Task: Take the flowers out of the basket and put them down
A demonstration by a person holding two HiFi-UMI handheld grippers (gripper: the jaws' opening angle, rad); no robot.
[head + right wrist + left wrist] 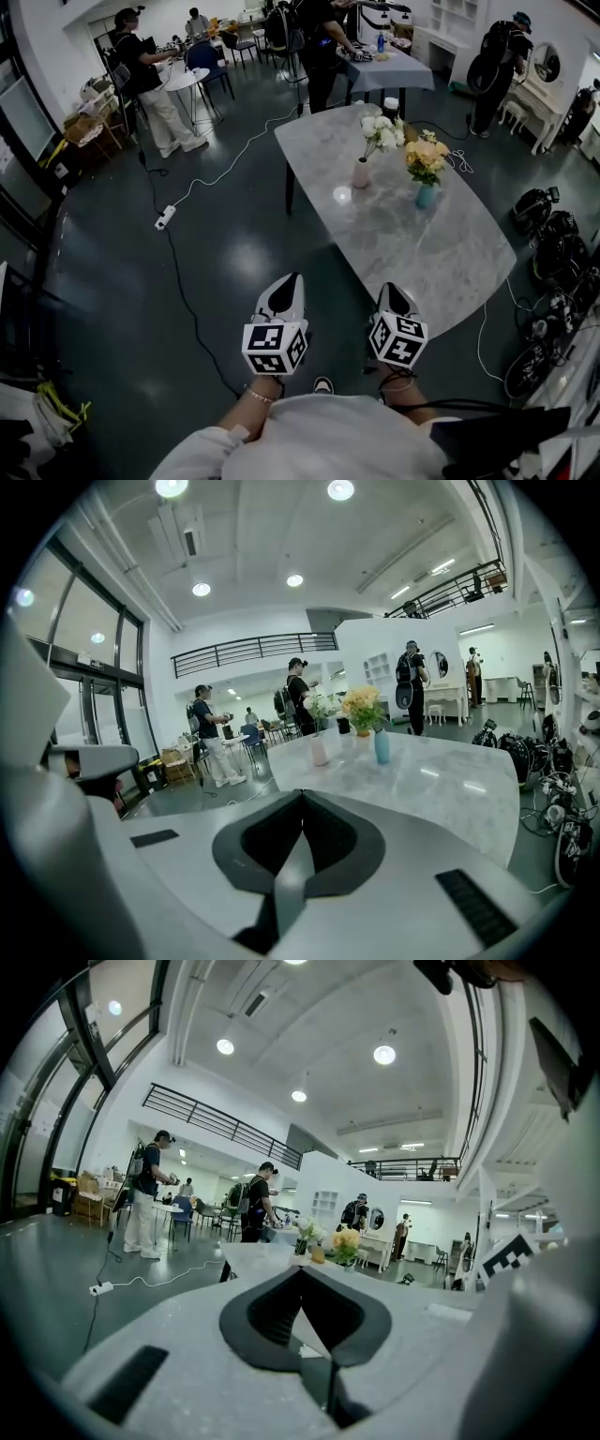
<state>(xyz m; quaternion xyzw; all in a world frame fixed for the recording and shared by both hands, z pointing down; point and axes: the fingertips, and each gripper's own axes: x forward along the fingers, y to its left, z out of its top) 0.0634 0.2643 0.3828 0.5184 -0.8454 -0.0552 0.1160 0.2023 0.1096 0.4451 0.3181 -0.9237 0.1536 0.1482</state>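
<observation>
While the left gripper [294,279] and the right gripper [390,289] hover with jaws pressed together on nothing, short of the near end of the marble table [441,253], white flowers [380,129] in a pink vase [361,174] and yellow flowers [427,155] in a blue vase [425,196] stand toward its far end.

The table [441,253] looks glossy marble, the floor [225,272] smooth and shiny, the left claw [300,1269] matt plastic.

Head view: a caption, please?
Shut left gripper and right gripper face a table with flowers in a pink vase and blue vase.
</observation>
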